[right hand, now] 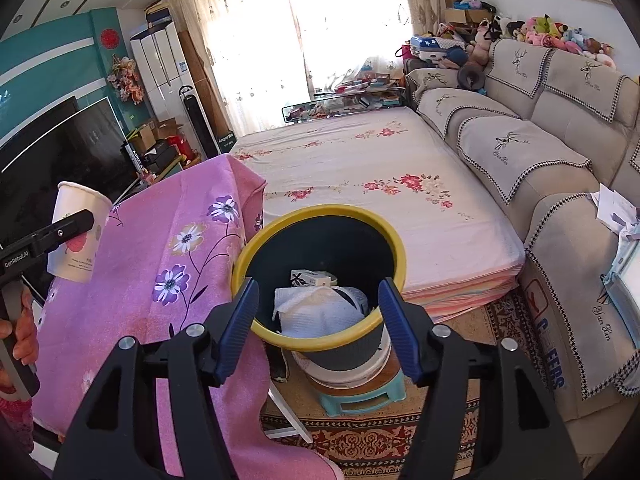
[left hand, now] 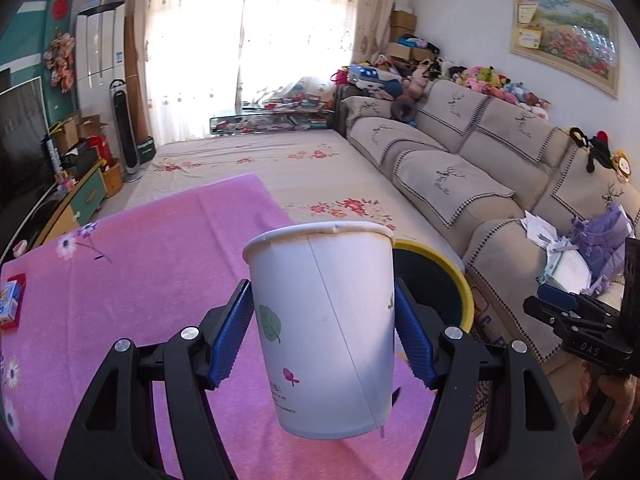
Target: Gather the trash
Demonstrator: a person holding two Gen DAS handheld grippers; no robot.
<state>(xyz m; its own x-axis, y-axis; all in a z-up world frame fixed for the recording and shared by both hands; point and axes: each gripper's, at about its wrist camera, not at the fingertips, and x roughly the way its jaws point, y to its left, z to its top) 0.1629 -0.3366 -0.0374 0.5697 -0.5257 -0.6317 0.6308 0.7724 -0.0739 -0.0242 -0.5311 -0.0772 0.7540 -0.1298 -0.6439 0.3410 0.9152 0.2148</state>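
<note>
My left gripper point(left hand: 323, 334) is shut on a white paper cup point(left hand: 324, 324) with leaf prints, held upright above the pink flowered table cloth point(left hand: 140, 264). The cup also shows in the right wrist view point(right hand: 78, 232), left of the bin. The dark bin with a yellow rim point(right hand: 320, 276) stands beside the table and holds a white tissue point(right hand: 316, 310) and a small box point(right hand: 310, 278). Its rim shows behind the cup in the left wrist view point(left hand: 448, 276). My right gripper point(right hand: 318, 324) is open and empty, just above the bin's near rim.
A small packet on a red card point(left hand: 10, 302) lies at the table's left edge. The bin rests on a bucket on a green stool point(right hand: 360, 396). A flowered mattress point(right hand: 360, 176) lies behind, a beige sofa point(right hand: 540, 160) at the right, a TV point(right hand: 60, 152) at the left.
</note>
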